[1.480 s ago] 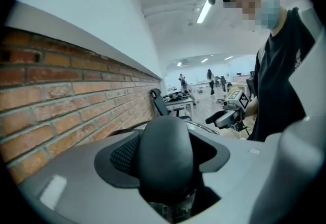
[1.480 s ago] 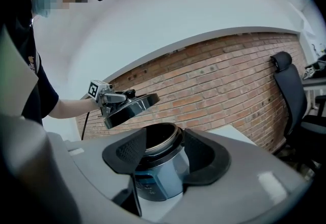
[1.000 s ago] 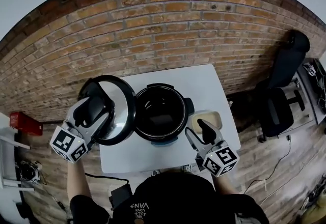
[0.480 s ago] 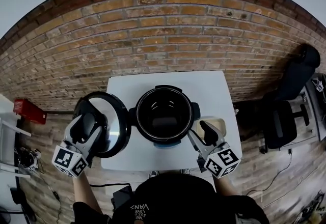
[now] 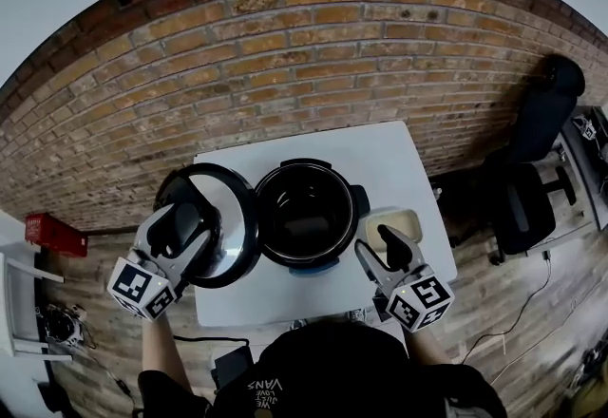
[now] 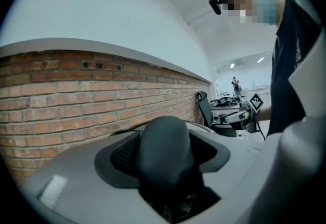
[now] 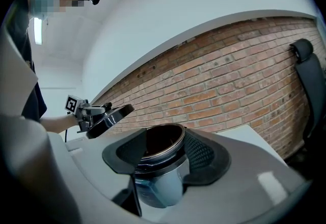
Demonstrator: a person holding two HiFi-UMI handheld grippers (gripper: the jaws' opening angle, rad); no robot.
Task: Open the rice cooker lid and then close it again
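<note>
The rice cooker (image 5: 306,214) stands with its pot uncovered in the middle of the white table (image 5: 380,160). Its round lid (image 5: 228,217) hangs tilted at the cooker's left side, inner face turned toward the pot. My left gripper (image 5: 180,224) is shut on the lid's black handle (image 6: 164,151), which fills the gap between the jaws. My right gripper (image 5: 388,243) is open to the right of the cooker, not touching it. In the right gripper view the cooker (image 7: 158,167) shows between the spread jaws, and the lid (image 7: 109,116) is at the left.
A small beige container (image 5: 389,219) sits on the table just beyond the right gripper. A brick wall runs behind the table. A black office chair (image 5: 527,202) stands at the right and a red box (image 5: 47,233) on the floor at the left.
The left gripper drew the lid a little away from the cooker, then brought it back against the cooker's left rim. The right gripper stayed where it was.
</note>
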